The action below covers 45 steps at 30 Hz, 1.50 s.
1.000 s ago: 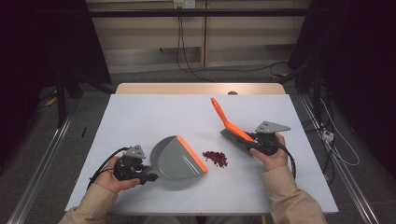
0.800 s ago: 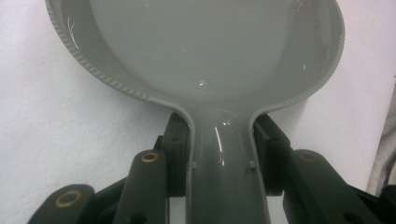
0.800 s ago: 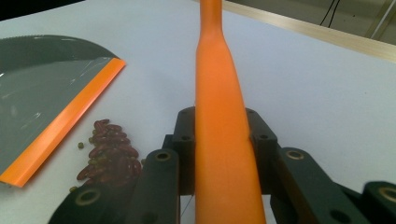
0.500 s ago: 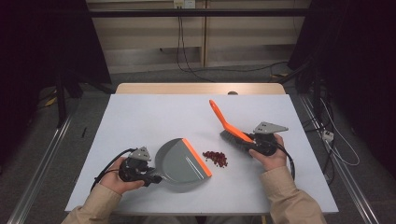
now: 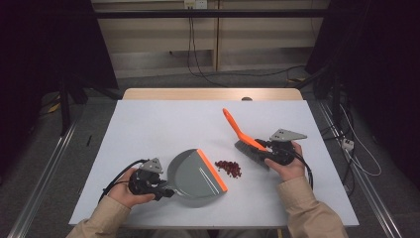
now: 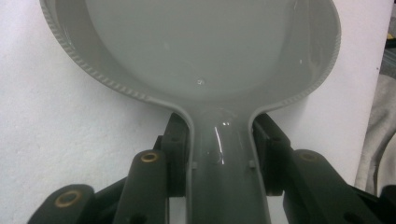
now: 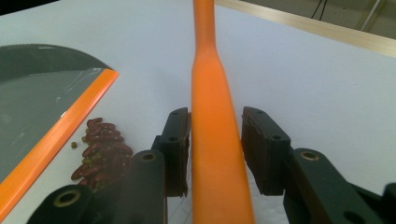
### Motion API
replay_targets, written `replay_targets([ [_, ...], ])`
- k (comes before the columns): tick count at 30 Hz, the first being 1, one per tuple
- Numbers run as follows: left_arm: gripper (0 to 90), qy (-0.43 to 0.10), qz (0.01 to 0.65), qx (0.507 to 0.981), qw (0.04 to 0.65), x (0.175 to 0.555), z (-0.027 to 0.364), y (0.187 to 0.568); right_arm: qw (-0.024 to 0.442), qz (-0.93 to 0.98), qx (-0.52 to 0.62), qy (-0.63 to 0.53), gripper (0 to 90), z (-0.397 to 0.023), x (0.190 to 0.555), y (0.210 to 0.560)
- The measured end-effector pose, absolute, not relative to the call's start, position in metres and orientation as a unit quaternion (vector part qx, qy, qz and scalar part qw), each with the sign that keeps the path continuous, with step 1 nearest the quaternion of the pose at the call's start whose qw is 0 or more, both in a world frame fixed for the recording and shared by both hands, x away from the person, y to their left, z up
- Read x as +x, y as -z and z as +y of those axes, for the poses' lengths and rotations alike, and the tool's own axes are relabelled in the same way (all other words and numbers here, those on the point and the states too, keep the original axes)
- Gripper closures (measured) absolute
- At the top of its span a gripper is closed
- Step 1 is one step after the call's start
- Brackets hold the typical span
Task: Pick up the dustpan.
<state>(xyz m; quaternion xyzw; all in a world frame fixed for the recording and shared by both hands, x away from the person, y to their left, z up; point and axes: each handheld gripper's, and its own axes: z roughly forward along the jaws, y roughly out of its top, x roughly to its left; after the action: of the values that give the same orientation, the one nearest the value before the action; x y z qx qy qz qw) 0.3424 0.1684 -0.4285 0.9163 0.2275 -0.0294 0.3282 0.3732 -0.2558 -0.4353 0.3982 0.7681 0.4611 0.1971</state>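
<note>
Dustpan (image 5: pixel 195 173) sits on the white table (image 5: pixel 158 124) in the lower centre of the high view, grey with an orange lip along its right edge. Its handle points toward the lower left, where the left gripper (image 5: pixel 161 188) has it. In the left gripper view the two black jaws stand on either side of the dustpan (image 6: pixel 196 56) handle with their pads pressed against its sides: clamped on the handle.

Brush (image 5: pixel 245 141) lies right of centre in the high view; its orange handle slants toward the upper left and its dark bristle head rests on the table beside the right gripper (image 5: pixel 267 151). In the right gripper view the brush (image 7: pixel 212 126) handle runs up the middle of the frame between the jaws. The left pad lies close against it; a clear gap shows between the handle and the right pad. These jaws have just been opening, with the handle between them, so the grip is loose rather than pinched.

Red beans (image 5: pixel 228 167) lie in a small pile between the dustpan lip and the brush head, just beside the lip. In the right gripper view the red beans (image 7: pixel 100 149) show at lower left, next to the orange lip.
</note>
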Motion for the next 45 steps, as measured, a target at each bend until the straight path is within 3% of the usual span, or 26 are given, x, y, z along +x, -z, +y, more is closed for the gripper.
replay_targets([
  [8,63.3,0.03,0.226,0.916,0.329,0.343,0.168,0.429,0.193,0.769,0.405,-0.455,60.5,-0.253,0.377,0.426],
  [15,63.3,0.033,0.228,0.915,0.331,0.344,0.167,0.43,0.194,0.8,0.405,-0.397,69.8,-0.238,0.388,0.422],
  [22,63.3,0.034,0.225,0.917,0.328,0.345,0.166,0.43,0.189,0.785,0.437,-0.396,71.1,-0.24,0.386,0.423],
  [45,63.2,0.052,0.225,0.916,0.329,0.344,0.16,0.428,0.24,0.77,0.439,-0.397,71.2,-0.204,0.36,0.429],
])
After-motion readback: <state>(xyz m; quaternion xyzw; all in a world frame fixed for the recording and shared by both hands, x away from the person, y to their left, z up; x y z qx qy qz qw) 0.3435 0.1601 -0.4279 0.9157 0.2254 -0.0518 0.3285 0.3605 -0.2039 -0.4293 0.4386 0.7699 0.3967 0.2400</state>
